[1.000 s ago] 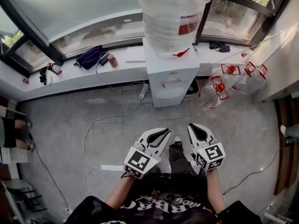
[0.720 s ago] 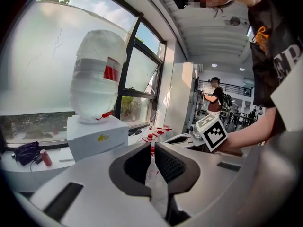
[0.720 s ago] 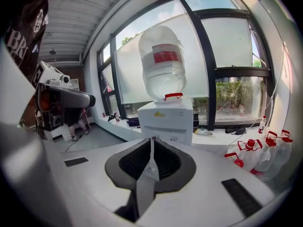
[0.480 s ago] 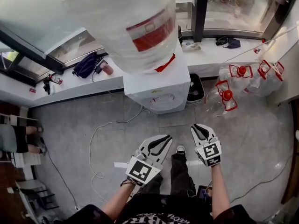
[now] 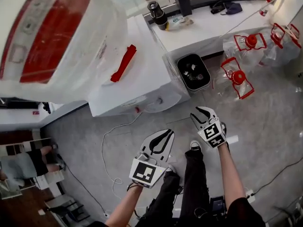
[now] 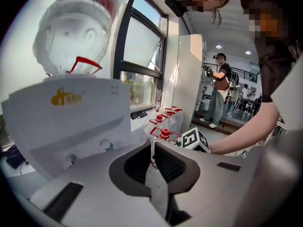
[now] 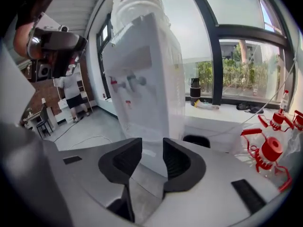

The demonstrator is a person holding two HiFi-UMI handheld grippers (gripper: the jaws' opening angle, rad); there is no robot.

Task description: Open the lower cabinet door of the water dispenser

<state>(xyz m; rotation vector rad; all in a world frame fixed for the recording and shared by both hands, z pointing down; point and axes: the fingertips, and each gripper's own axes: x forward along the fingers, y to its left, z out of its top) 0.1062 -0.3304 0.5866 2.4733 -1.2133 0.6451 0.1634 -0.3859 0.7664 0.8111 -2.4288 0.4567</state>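
The white water dispenser [image 5: 135, 86] stands ahead and to the left, with a big inverted bottle [image 5: 52, 37] on top. The right gripper view shows the dispenser [image 7: 147, 79] close, with its taps up the front; the jaws hide part of its lower front. My left gripper [image 5: 161, 140] hangs over the floor short of the dispenser, its jaws nearly together and empty. My right gripper [image 5: 202, 113] sits to the dispenser's right, its jaws opening with nothing between them. In the left gripper view the dispenser [image 6: 71, 122] fills the left.
Spare water bottles with red caps [image 5: 239, 72] lie on the floor at the right, next to a black bin [image 5: 193, 72]. A white cable [image 5: 111, 141] snakes over the grey floor. A white window ledge [image 5: 208, 22] runs behind. A person sits at the far left [image 5: 28, 164].
The head view has dropped and closed in on the dispenser, which now looms at the upper left. Both grippers came forward and down. The right jaws have spread apart.
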